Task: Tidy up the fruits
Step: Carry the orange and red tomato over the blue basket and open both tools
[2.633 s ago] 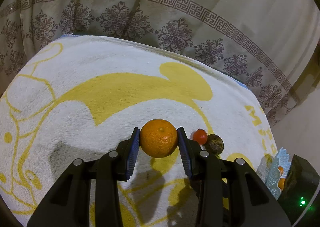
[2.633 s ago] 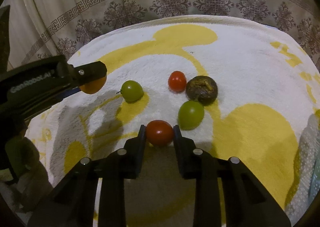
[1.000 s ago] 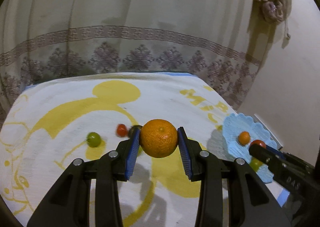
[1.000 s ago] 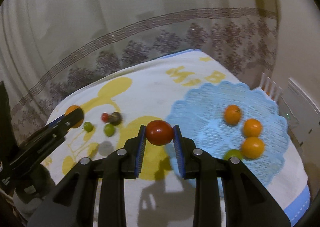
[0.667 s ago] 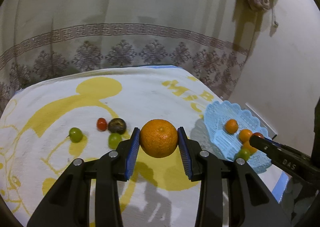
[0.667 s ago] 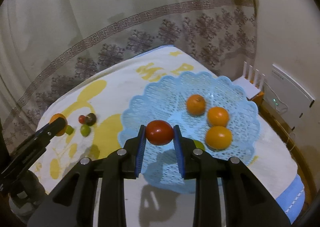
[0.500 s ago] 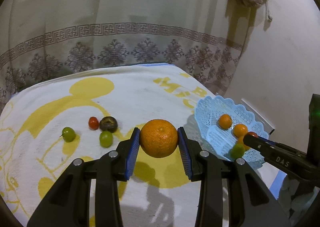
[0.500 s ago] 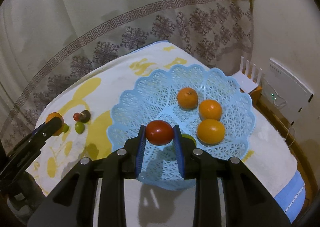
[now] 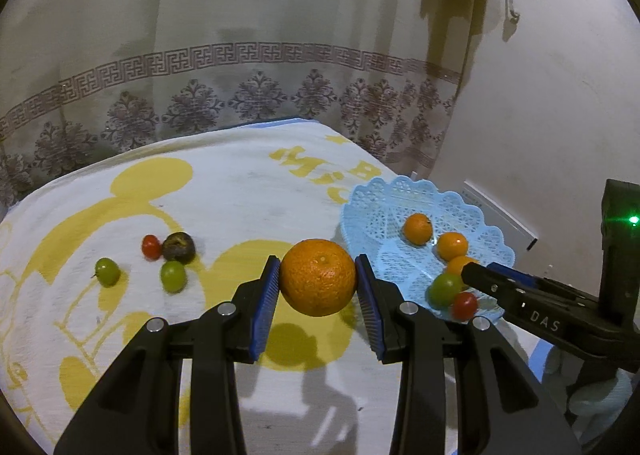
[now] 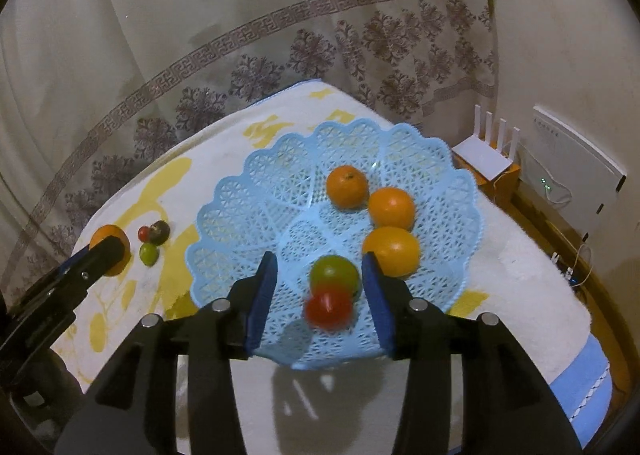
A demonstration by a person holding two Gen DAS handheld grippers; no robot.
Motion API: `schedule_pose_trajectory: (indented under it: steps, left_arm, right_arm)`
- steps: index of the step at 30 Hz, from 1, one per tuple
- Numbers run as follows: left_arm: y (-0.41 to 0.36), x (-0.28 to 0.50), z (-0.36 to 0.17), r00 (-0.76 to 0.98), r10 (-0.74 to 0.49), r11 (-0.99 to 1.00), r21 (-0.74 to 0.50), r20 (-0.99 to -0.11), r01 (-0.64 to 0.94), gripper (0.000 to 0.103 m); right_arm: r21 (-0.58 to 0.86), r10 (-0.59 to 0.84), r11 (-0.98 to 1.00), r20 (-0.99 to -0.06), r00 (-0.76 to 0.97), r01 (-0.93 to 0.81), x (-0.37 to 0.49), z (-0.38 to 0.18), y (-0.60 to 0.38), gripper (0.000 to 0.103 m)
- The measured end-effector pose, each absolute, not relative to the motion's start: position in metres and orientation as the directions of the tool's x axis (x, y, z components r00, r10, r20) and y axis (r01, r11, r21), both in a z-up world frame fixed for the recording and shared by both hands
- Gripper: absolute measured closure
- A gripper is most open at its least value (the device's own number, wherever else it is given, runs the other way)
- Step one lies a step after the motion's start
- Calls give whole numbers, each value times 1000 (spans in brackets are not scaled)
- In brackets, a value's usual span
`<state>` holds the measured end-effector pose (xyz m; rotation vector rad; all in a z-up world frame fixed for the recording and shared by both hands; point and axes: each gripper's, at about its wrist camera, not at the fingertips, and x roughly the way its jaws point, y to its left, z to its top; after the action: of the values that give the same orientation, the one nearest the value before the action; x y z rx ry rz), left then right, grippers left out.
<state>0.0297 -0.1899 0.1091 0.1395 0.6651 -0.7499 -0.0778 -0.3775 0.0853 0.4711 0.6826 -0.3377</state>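
Gripping 1 dimpled orange (image 9: 318, 277) between blue ribbed pads, the left gripper (image 9: 318, 295) hangs over a fuzzy towel (image 9: 240, 191) bearing 2 green fruits, 1 small tomato (image 9: 151, 246) and 1 wrinkled dark fruit (image 9: 179, 247).

Right view: the right gripper (image 10: 320, 291), jaws just opened, pads clear of the blurred red tomato (image 10: 328, 309) between them over the lacy blue basket (image 10: 248, 215), which holds 3 oranges and 1 green fruit.

Blue basket (image 10: 224, 223): left half of its floor bare — open room for a descent there. Right half occupied by three oranges (image 10: 391, 208) in a row, with a green fruit (image 10: 334, 274) and red tomato (image 10: 328, 309) near the front rim. On the towel (image 9: 248, 191), four small fruits (image 9: 173, 255) cluster at left — ground between them and the basket lies clear.
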Motion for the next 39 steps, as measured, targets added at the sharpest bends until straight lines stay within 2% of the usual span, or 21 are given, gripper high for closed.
schedule_pose_trajectory:
  steps: [3,6,9,22,24,25,26,29,30,34,37,39]
  left_arm:
    - [-199,26,109,529,-593,723,-111,-608,682,64]
    - [-209,21,109,517,-600,710,-109,-611,696,64]
    - [-220,17,108,504,-606,699,-108,-616,707,64]
    - [-253,10,98,451,-608,669,-115,-654,734,64]
    - [-254,10,96,450,-604,672,-117,-657,731,54]
    - [-254,9,97,460,-603,677,-113,-652,727,40]
    - [-253,8,98,475,-600,683,-105,-644,723,36]
    - [-251,9,102,488,-599,688,-97,-635,719,36]
    - [-250,9,102,494,-596,693,-94,-634,715,35]
    - [-245,13,103,511,-580,714,-92,-634,694,18]
    - [-240,16,103,519,-571,727,-97,-636,680,17]
    - [-238,16,104,526,-566,733,-96,-636,673,13]
  right_arm:
    - [304,-159,839,-655,738,451,-83,88,-383,56]
    - [301,-187,832,-638,747,466,-88,91,-390,47]
    - [298,-207,828,-625,753,475,-93,92,-394,45]
    - [314,-205,821,-617,760,477,-96,84,-403,41]
    - [317,-206,819,-615,761,478,-97,84,-404,41]
    - [319,-206,818,-615,761,479,-98,84,-405,41]
    - [322,-206,816,-614,762,479,-98,84,-406,41]
    - [329,-206,812,-612,764,482,-100,83,-408,40]
    - [330,-206,812,-611,765,482,-100,84,-408,36]
    - [329,-208,814,-604,769,478,-101,85,-406,34]
    - [324,-209,820,-598,773,472,-101,87,-401,33]
    - [319,-213,824,-592,777,469,-101,88,-398,27]
